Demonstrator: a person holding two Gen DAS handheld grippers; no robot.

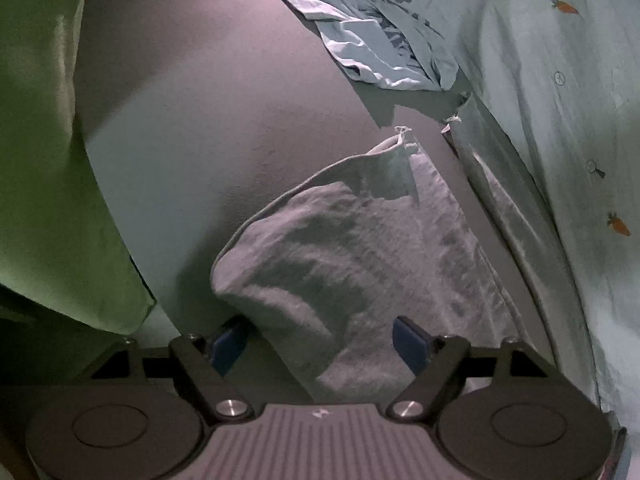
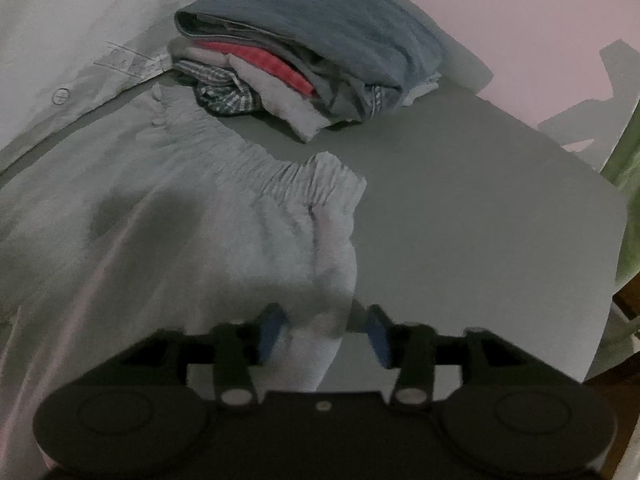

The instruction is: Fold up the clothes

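Work surface (image 2: 480, 208): flat, grey, matte, filling most of both views; dim lighting, pinkish cast at far side. Far right edge visible in right wrist view, green fabric (image 2: 628, 184) beyond it.

Green cloth (image 1: 44, 184): large, along left side of left wrist view, hanging over or lying at surface edge; cannot tell which.

Pale printed sheet (image 1: 560, 100): right side of left wrist view, carrying small carrot motifs and round buttons.

Pale garment (image 2: 192, 216): spread on surface, near left in right wrist view, gathered elastic waistband (image 2: 304, 176) toward far side. Same light fabric (image 1: 352, 256) in left wrist view, near centre, lifted into a fold.

Folded stack (image 2: 316, 56): far centre, blue item on top, red, white and checked layers beneath.

Crumpled light-blue garment (image 1: 372, 36): far centre-right in left wrist view, unfolded, well apart from left gripper.

Left gripper (image 1: 320, 344): jaws apart, blue pads either side of pale fabric, not clamped.

Right gripper (image 2: 324, 332): jaws apart, garment edge lying between pads, no squeeze visible.
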